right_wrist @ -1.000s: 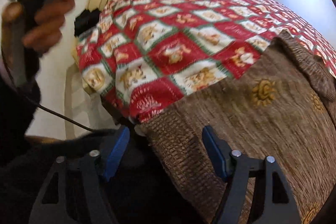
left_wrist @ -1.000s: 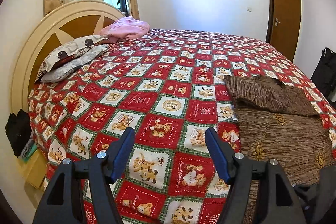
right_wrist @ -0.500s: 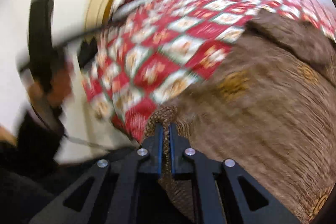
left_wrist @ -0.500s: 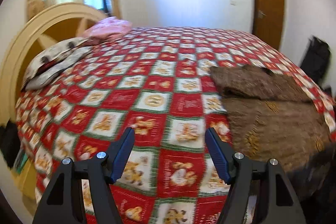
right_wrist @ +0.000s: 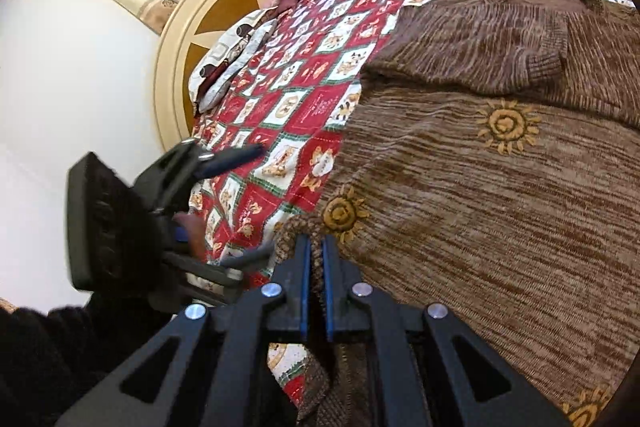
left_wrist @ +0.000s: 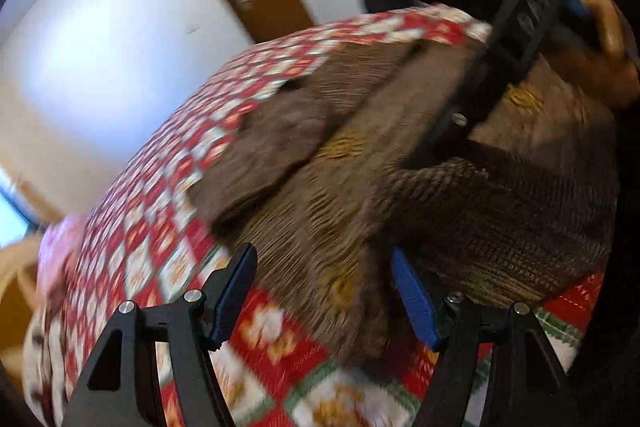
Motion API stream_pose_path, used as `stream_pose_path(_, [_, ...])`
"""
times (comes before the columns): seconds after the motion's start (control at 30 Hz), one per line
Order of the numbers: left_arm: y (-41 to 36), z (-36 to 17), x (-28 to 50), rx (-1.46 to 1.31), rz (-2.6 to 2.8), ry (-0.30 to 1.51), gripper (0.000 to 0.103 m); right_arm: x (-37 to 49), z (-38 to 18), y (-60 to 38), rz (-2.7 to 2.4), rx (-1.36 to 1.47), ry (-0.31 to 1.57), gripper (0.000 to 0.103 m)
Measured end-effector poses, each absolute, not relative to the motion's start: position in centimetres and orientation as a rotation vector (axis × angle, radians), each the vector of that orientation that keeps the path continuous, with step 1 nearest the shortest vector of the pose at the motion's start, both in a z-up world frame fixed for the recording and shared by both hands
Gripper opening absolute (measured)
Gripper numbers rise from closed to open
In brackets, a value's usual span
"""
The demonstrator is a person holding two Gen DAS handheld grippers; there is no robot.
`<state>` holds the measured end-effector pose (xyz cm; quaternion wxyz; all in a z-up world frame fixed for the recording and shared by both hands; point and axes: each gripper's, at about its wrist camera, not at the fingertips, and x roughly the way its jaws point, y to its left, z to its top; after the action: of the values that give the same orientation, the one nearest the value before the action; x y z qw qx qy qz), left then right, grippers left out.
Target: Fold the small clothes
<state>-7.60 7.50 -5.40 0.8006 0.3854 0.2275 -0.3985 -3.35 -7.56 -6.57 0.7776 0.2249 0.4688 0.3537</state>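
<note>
Since half a second ago the left gripper [left_wrist: 322, 291] has swung hard to its right, off the open quilt and onto the brown knit sweater [right_wrist: 480, 195], and its view is smeared with motion. Its jaws stand wide apart, holding nothing, with the sweater's near edge lying between and just past the blue pads. The right gripper [right_wrist: 316, 259] is clenched on the ribbed hem at the sweater's near-left corner, a pinch it had already made then. The sweater lies spread on the bear-print quilt [right_wrist: 304, 99] at the bed's near edge, one sleeve folded across the chest. The risk, as I judge it, is a lopsided lift: if the right pulls the hem up before the left has caught its own corner, the loose knit will stretch and drag, undoing the sleeve fold. The left could also pinch quilt along with knit, coming in this fast.
</note>
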Motion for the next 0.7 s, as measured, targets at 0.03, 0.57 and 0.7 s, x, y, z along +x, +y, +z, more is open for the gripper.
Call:
stream_pose_path(0.03, [6.9, -5.7, -7.5, 0.855, -0.897, 0.469, 0.07, -3.2, -6.6, -7.7, 0.772, 0.49, 1.018, 0.009])
stream_pose_path(0.57, [2.3, -7.6, -6.9, 0.998, -1.097, 0.433, 0.067, -1.6, -5.2, -7.4, 0.896, 0.42, 1.012, 0.011])
stream_pose_path(0.7, [2.8, -6.3, -5.9, 0.814, -1.158, 0.508, 0.03, -1.9, -4.6, -9.3, 0.818, 0.422, 0.955, 0.013])
